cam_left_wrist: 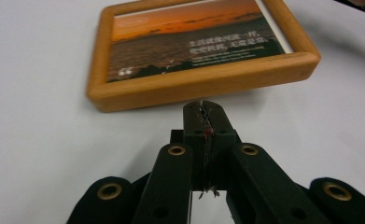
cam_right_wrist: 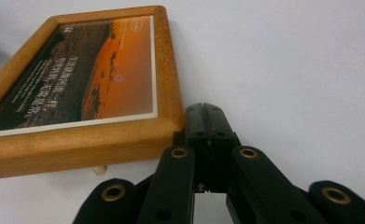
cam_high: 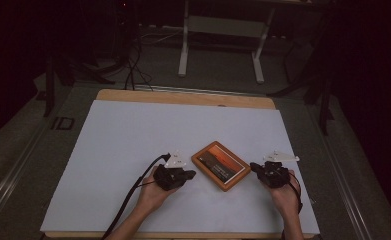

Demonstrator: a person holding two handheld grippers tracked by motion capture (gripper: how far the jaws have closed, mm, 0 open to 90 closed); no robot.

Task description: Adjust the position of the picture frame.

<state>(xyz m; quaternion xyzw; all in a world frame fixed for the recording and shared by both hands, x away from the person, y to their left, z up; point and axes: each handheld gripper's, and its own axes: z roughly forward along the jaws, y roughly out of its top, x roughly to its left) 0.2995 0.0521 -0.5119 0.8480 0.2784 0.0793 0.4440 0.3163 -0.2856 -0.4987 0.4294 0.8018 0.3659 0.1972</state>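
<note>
Nearest the person's edge, two forearms come in from below, each hand wrapped around a black gripper. The left gripper [cam_high: 189, 174] rests on the tabletop [cam_high: 123, 150] with its jaws pressed together on nothing, its tips just short of the long wooden side of the picture frame [cam_high: 221, 165]. The left gripper view shows those closed tips [cam_left_wrist: 203, 108] pointing at the middle of that side, with a narrow strip of white surface between. The right gripper [cam_high: 253, 166] sits at the frame's other side, jaws likewise closed and empty; in the right gripper view its tips [cam_right_wrist: 205, 110] lie right at the frame's near corner [cam_right_wrist: 168, 122], though contact cannot be confirmed. A grey three-cornered plate tops each gripper, and a black cable [cam_high: 133, 192] trails back from the left one.

The frame lies flat and face up between the two grippers, in the near right part of the tabletop. It is a rectangle set diagonally, its long axis running from near right to far left in the high view. Its border is smooth, rounded, honey-coloured wood around a glossy print of an orange sunset with a dark band and small white lettering. The right gripper view shows a small pale peg [cam_right_wrist: 99, 171] under its near edge.

The tabletop is a matte white sheet over a light wooden board. Beyond it are dark floor, loose cables [cam_high: 133, 65] and the white legs of another table [cam_high: 222, 45].
</note>
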